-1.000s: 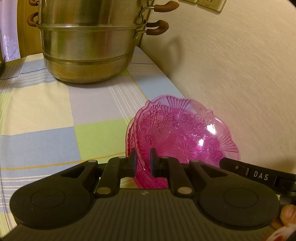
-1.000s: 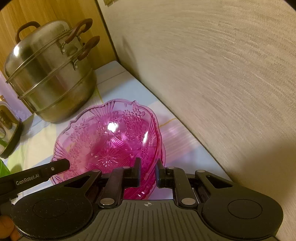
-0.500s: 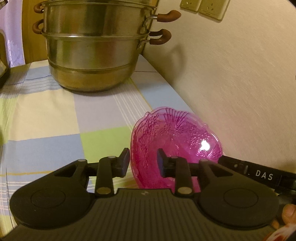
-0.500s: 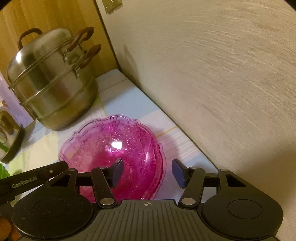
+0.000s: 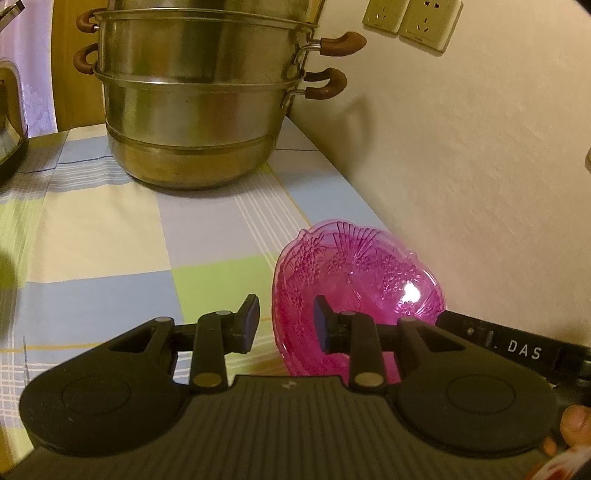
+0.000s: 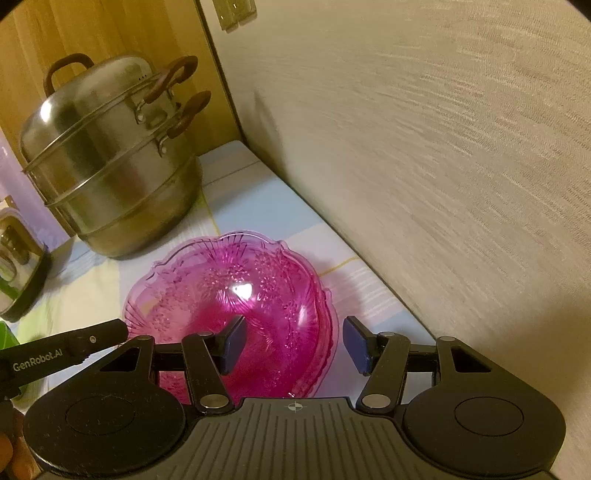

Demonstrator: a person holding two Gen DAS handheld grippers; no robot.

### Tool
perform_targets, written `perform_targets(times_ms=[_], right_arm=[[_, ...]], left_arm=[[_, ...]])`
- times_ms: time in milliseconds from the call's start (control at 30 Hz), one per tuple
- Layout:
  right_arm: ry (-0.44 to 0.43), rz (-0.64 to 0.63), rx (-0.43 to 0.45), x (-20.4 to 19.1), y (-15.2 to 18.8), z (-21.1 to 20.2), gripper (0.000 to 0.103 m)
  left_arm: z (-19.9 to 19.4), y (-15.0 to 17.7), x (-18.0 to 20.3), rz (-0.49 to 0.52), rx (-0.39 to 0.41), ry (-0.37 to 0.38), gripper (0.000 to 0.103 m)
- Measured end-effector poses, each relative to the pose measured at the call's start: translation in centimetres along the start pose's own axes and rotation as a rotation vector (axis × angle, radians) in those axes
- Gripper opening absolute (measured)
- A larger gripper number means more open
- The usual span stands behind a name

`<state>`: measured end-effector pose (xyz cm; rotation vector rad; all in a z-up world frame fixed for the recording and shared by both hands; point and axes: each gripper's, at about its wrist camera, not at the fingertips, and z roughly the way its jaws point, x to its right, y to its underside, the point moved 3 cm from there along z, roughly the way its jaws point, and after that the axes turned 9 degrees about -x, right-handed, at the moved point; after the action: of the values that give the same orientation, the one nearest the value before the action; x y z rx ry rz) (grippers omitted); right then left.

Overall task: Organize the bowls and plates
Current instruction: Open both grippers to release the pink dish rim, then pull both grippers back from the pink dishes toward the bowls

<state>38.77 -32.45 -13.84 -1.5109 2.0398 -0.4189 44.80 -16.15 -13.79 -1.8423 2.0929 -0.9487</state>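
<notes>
A nested stack of clear pink patterned bowls (image 5: pixel 354 273) (image 6: pixel 221 295) rests on the checked tablecloth (image 5: pixel 92 221), close to the wall. My left gripper (image 5: pixel 286 323) is open. Its fingers straddle the stack's left rim without pressing on it. My right gripper (image 6: pixel 295 343) is open wider, with the stack's right rim standing free between its fingers. Each gripper's finger shows in the other's view: the right finger (image 5: pixel 517 349) and the left finger (image 6: pixel 55 350). The near part of the stack is hidden behind the gripper bodies.
A tall steel steamer pot (image 5: pixel 192 110) (image 6: pixel 110 166) with brown handles stands at the back of the table. The textured wall (image 5: pixel 461 166) runs along the right, with sockets (image 5: pixel 410 22) high up. A container (image 6: pixel 18 258) sits at the far left.
Both grippers were shut on the bowl rim and have let go, the right one opening wider. The bowls now sit lower and further from both cameras.
</notes>
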Motion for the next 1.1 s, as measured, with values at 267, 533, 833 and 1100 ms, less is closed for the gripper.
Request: perform_targets(times_ms=[267, 533, 833, 1100], right_arm=[[0.009, -0.018, 0.005, -0.4, 0.1, -0.4, 0.058], [0.008, -0.024, 0.018, -1.0, 0.3, -1.5, 0.058], [-0.027, -0.049, 0.032, -3.1, 1.0, -3.3, 0.058], [-0.108, -0.097, 0.025, -6.9, 2.9, -6.0, 0.058]], left_arm=[[-1.3, 0.2, -0.4, -0.007, 0.014, 0.001, 0.029], [-3.7, 0.4, -1.1, -0.018, 0.046, -0.008, 0.03], [-8.4, 2.5, -3.1, -0.037, 0.086, -0.03, 0.032], [-14.0, 7.6, -5.9, -0.109, 0.119, -0.075, 0.033]])
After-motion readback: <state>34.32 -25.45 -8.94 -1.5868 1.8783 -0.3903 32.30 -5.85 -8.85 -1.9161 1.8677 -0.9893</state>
